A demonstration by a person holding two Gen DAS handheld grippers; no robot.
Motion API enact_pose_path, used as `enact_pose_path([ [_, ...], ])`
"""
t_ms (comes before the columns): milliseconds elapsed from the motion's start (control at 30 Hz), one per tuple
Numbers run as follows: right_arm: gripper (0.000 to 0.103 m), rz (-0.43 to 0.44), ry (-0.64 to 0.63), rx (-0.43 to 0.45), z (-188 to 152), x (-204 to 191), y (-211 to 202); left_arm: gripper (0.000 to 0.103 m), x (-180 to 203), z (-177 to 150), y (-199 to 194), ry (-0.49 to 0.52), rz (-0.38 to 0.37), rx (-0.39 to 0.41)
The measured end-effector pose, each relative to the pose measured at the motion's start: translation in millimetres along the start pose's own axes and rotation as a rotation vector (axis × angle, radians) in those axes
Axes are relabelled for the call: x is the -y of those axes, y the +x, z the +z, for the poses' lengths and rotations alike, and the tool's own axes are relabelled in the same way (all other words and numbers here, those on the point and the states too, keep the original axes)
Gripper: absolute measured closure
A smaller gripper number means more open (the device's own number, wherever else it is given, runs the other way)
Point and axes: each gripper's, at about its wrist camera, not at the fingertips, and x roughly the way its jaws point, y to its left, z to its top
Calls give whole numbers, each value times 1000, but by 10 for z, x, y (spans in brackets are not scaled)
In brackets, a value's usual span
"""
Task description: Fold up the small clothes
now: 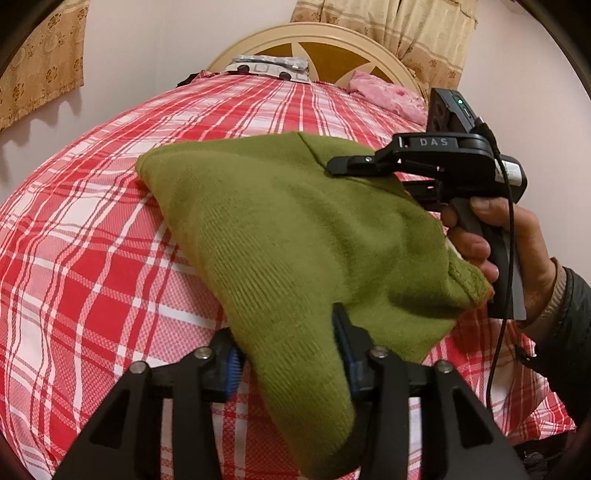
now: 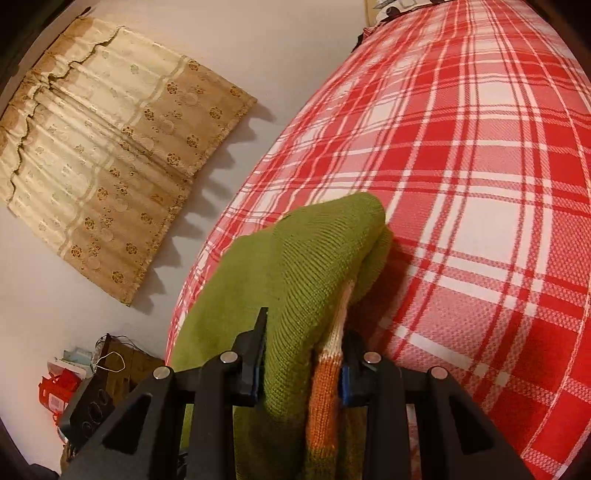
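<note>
In the left wrist view, a green knitted garment [image 1: 280, 236] hangs above a bed with a red and white checked sheet [image 1: 92, 258]. One end of the garment runs down between the fingers of the left gripper [image 1: 291, 365]. The jaws stand partly apart with the cloth between them, and it is hard to tell if the blue pads [image 1: 232, 373] press on it. On the far side, the right gripper [image 1: 332, 166] bites the top edge of the garment. A hand [image 1: 491, 251] in a dark sleeve holds its handle. A pink cloth [image 1: 388, 96] and a grey patterned pillow [image 1: 269, 68] lie by the headboard [image 1: 314, 33].

In the right wrist view, the right gripper [image 2: 304, 365] holds a thick bunch of the garment [image 2: 295, 258], green with an orange and white striped part. The jaws are narrow and squeeze it. The garment's far fold touches the checked sheet [image 2: 480, 184]. A tan flowered curtain [image 2: 110, 155] hangs on the wall.
</note>
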Motion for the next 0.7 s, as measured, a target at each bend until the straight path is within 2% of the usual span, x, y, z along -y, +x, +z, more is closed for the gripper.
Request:
enact_pose_path([
  [133,70,-30,23,-3,-40,103,4,51,-11,-31,20,2,-2,5],
  [300,70,-103,-34,-8,-73,51,-8,48,-12,-42,28,0,-5,4],
  [433,69,-118,-12,-8,-32,112,-33,39,69,-33,-49,56,62,20],
  [467,67,-117,-14,6,-42,94,-77,38,102,-24,-70,75,77,26],
  [533,67,-129,-27,31,-53,62,-176,26,131,5,-136,103,102,44],
  [567,67,-136,-31,44,-60,45,-241,24,127,25,-188,105,111,65],
  [700,67,-120,-26,114,-98,-35,-568,22,47,115,-308,81,126,109],
])
